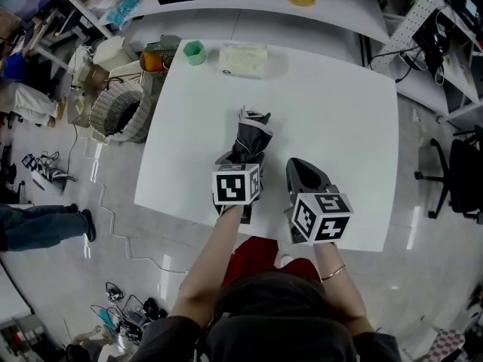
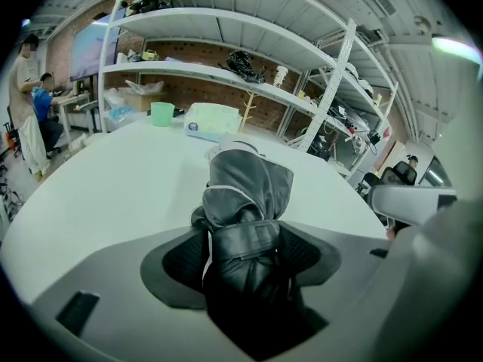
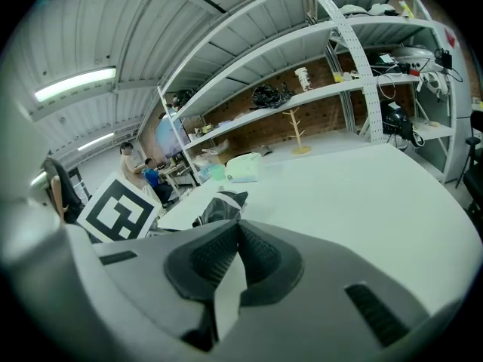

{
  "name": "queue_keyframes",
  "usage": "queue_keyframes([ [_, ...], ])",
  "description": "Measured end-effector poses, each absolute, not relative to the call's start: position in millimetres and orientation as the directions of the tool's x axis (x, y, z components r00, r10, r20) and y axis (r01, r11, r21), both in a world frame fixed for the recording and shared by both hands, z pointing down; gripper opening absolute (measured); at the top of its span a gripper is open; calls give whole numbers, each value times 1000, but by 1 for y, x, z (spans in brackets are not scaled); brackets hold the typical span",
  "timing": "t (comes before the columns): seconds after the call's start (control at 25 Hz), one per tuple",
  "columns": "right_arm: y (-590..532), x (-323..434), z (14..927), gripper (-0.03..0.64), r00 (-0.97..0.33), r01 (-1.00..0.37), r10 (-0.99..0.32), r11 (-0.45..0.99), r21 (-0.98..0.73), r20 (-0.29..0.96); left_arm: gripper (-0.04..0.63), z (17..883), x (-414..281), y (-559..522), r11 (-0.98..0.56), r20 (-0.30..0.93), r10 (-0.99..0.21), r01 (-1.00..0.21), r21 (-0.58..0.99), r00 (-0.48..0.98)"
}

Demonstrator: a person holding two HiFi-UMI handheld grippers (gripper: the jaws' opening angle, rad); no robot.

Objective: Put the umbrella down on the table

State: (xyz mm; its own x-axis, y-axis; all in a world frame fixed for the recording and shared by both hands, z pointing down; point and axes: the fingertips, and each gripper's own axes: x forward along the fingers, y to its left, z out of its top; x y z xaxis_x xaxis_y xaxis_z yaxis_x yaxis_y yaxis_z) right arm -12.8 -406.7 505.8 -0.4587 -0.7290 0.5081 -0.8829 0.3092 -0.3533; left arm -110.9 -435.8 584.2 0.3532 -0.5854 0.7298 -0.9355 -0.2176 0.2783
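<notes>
White counter (image 1: pixel 339 111) bears folded umbrella (image 1: pixel 251 138) between parted jaws of left hand-held gripper (image 2: pixel 245 256); right hand-held gripper (image 3: pixel 236 240) closed. Retreating jaws could snag fabric.

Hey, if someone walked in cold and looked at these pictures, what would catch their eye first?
Most likely the dark folded umbrella lying on the white table, with the left gripper open around its near end. Next comes the right gripper beside it, jaws shut and empty, and the black-and-white marker cubes on both grippers. A green cup stands at the table's far edge.
</notes>
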Motion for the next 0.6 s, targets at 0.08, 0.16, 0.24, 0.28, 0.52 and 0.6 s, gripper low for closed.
queue_keyframes([
  [0.08,-405,-12,504,18,-457,-883,-732,306,-356,505,276,582,-111,-435,-218,723,-598,-939,267,344],
  [0.16,-404,-11,502,18,-458,-882,-734,302,-363,501,279,580,-113,-433,-216,718,-612,-943,252,332],
  [0.24,-402,-9,500,18,-459,-880,-736,300,-368,497,279,576,-113,-430,-211,709,-624,-945,252,328],
  [0.28,-401,-8,499,18,-459,-880,-738,300,-369,495,279,574,-113,-429,-208,702,-630,-944,257,331],
  [0.52,-394,-2,491,18,-454,-881,-747,294,-372,485,279,553,-111,-424,-208,646,-680,-936,283,346],
  [0.6,-391,-1,490,18,-456,-880,-749,297,-371,481,278,546,-111,-422,-211,628,-697,-936,282,346],
])
